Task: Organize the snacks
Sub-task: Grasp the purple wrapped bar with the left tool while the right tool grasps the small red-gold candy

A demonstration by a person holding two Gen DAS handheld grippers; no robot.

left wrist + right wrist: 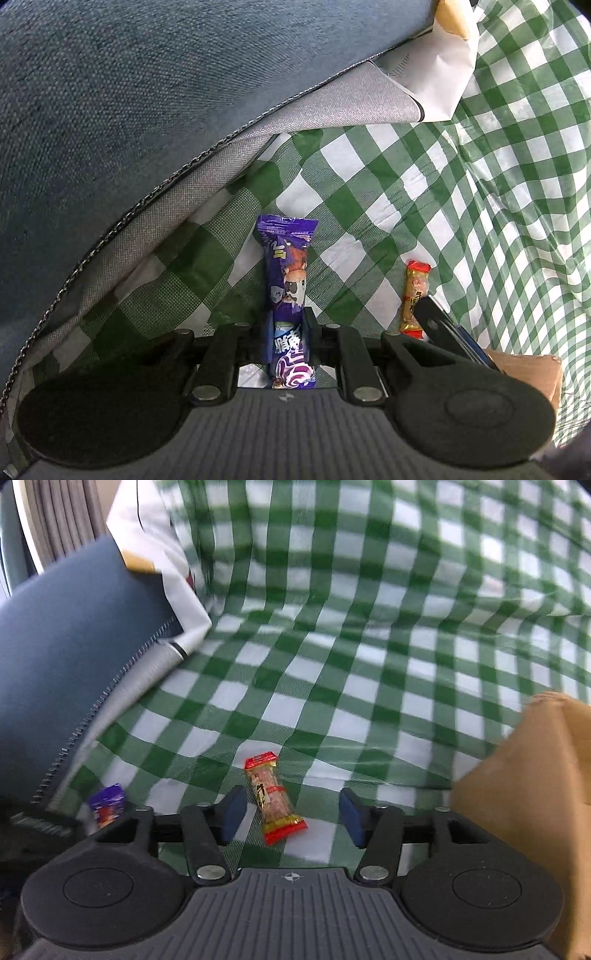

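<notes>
My left gripper [289,325] is shut on a purple snack packet [286,273], which sticks up between the jaws over the green checked cloth [369,192]. A small red and gold snack [415,299] lies on the cloth to its right, with a dark finger [436,317] of the other gripper beside it. In the right wrist view my right gripper [291,814] stands open above that red and gold snack [275,797], which lies between its blue pads [232,812] without touching them. The purple packet [108,805] shows at the lower left.
A blue-grey zipped fabric bag [147,92] fills the left, its open flap and zipper [110,694] lying on the cloth. White paper [439,74] sits by its far corner. A brown cardboard box [528,794] stands at the right. Checked cloth [369,646] stretches beyond.
</notes>
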